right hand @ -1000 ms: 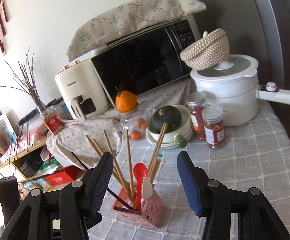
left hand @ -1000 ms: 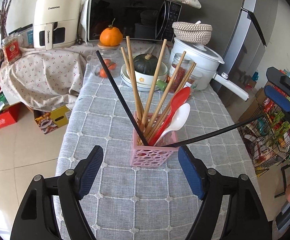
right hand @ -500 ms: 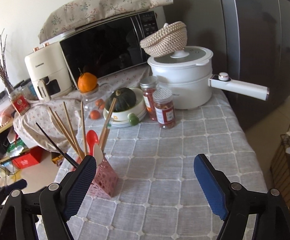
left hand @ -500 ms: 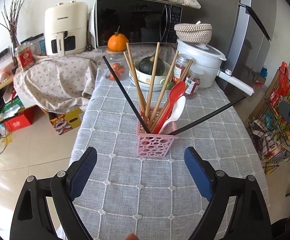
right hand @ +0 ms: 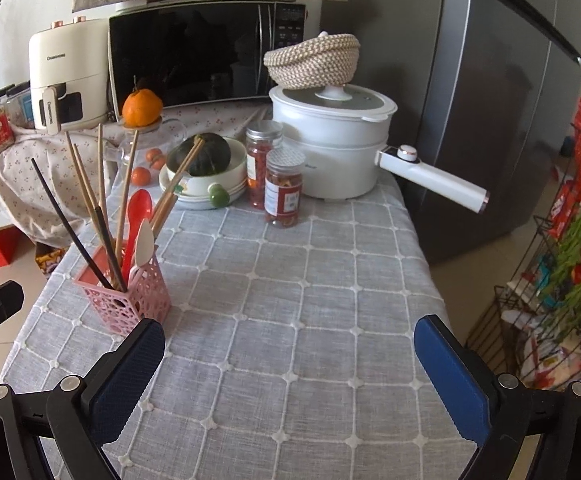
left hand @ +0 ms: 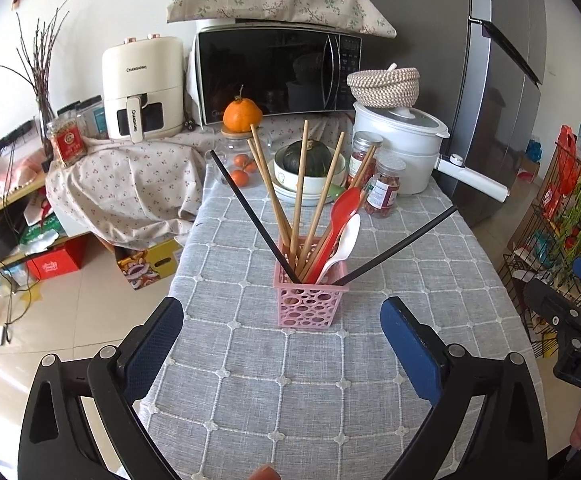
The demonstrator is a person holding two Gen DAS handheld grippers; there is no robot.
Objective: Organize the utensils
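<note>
A pink perforated utensil basket (left hand: pixel 308 298) (right hand: pixel 124 300) stands on the grey checked tablecloth. In it are several wooden chopsticks (left hand: pixel 299 192) (right hand: pixel 100 184), two black chopsticks (left hand: pixel 250 216) (right hand: pixel 70 224) leaning apart, a red spoon (left hand: pixel 340 216) (right hand: pixel 136 220) and a white spoon (left hand: pixel 344 244) (right hand: pixel 144 240). My left gripper (left hand: pixel 282 334) hangs in front of the basket, its jaws opening wide, with nothing between them. My right gripper (right hand: pixel 290 354) is over bare cloth to the right of the basket, jaws also opening and empty.
Behind the basket stand a bowl with a green squash (left hand: pixel 308 160), two jars (right hand: pixel 282 188), a white pot (right hand: pixel 332 140) with a long handle, a microwave (left hand: pixel 278 72) and an air fryer (left hand: pixel 144 88). A wire rack (right hand: pixel 562 280) stands right of the table, a fridge (right hand: pixel 490 100) behind.
Both grippers have opened wider and drawn back from the basket. The right gripper has swung right, so the basket now sits at its left. The black chopstick on the right stays leaning in the basket.
</note>
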